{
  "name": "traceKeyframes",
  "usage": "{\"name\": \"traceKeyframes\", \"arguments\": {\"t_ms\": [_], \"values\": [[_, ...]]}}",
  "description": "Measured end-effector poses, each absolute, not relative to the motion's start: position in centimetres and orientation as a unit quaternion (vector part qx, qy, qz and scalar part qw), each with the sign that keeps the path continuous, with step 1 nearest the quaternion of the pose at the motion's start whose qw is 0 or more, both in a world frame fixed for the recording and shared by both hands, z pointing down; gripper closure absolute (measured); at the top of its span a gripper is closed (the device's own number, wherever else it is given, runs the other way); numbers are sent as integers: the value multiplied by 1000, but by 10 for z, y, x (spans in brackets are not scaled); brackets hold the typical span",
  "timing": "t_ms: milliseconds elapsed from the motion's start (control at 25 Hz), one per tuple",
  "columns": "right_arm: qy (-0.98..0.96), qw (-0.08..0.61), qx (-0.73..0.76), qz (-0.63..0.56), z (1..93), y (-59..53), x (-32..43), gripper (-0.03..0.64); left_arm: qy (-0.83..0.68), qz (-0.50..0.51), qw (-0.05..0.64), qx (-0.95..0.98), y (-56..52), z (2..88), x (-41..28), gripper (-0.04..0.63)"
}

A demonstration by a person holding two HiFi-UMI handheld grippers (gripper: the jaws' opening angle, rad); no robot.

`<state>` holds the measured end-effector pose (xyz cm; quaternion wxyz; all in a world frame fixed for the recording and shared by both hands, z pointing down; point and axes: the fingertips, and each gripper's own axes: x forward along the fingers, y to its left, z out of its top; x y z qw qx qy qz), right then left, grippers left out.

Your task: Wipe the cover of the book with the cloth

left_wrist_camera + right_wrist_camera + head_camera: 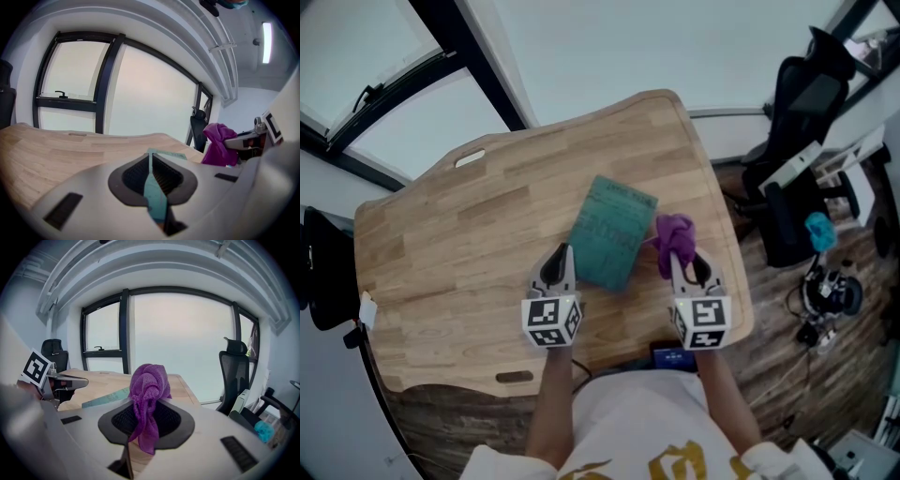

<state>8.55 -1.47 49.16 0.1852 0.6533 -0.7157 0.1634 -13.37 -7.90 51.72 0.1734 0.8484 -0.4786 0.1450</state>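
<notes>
Book (614, 232) edge clamped in left gripper (566, 251) fingers; cloth (673, 236) pinched in right gripper (676, 261) fingers.

One book (612, 232), one cloth (673, 236) — two claws (563, 253) (678, 261)

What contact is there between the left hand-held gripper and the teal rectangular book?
Touching. The left gripper view shows the left hand-held gripper with its jaws closed on the thin edge of the teal rectangular book.

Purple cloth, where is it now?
In the head view, the purple cloth sits bunched in the jaws of the right gripper, just right of the teal book.
</notes>
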Motion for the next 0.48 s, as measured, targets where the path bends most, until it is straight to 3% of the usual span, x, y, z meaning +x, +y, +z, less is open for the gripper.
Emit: {"name": "traceKeyframes", "arguments": {"t_ms": [160, 480], "values": [[-714, 192, 652, 166, 499, -25, 87, 543, -481, 160, 182, 842, -84, 530, -142, 586], [-719, 207, 639, 178, 516, -39, 85, 543, -458, 197, 236, 834, -86, 569, -142, 449]]}}
